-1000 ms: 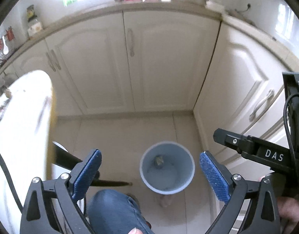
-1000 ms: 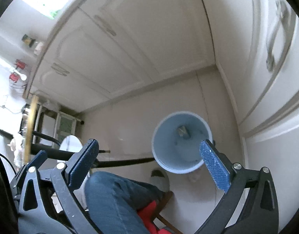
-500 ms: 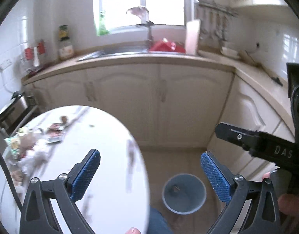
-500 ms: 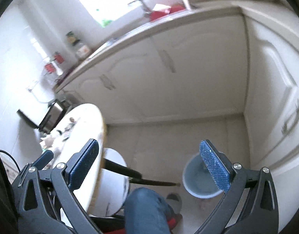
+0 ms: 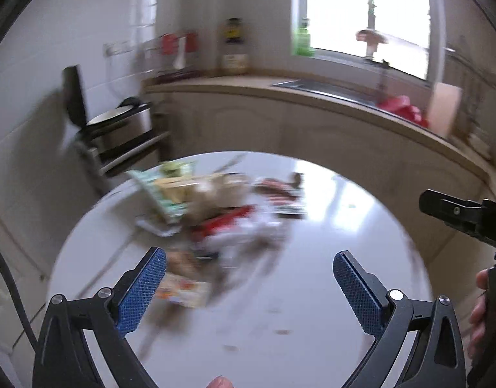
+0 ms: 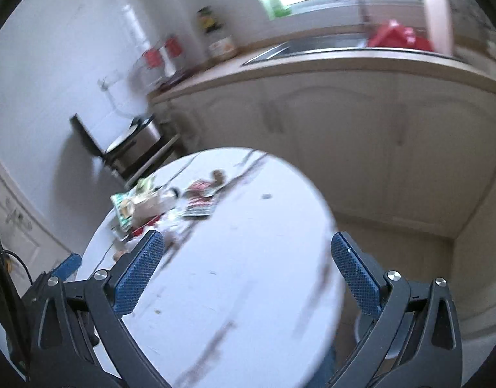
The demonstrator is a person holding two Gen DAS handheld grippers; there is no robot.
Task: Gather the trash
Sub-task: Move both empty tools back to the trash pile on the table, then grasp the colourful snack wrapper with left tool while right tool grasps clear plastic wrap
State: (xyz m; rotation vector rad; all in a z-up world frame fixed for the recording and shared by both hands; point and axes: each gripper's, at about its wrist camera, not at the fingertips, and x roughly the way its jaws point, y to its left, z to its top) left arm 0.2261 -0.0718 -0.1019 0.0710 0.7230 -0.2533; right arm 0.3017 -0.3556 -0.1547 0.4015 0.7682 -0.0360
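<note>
A blurred heap of trash [image 5: 215, 213], wrappers and packets in green, red and white, lies on the far left half of a round white table [image 5: 312, 291]. My left gripper [image 5: 249, 286] is open and empty above the table's near side, just short of the heap. My right gripper [image 6: 248, 271] is open and empty over the table's right part; the same trash [image 6: 163, 203] lies ahead to its left. The right gripper's body also shows at the right edge of the left wrist view [image 5: 468, 216]. The bin is mostly hidden; only a sliver [image 6: 361, 326] shows low behind the right finger.
A kitchen counter [image 5: 328, 97] with a sink [image 6: 312, 47] and cream cabinets [image 6: 393, 148] runs behind the table. A red bag [image 6: 400, 37] lies by the sink. A steel appliance [image 5: 118, 129] stands on a rack at the left wall.
Both grippers have swung up and left from the grey bin on the floor to the table with the trash. Both stayed open and empty.
</note>
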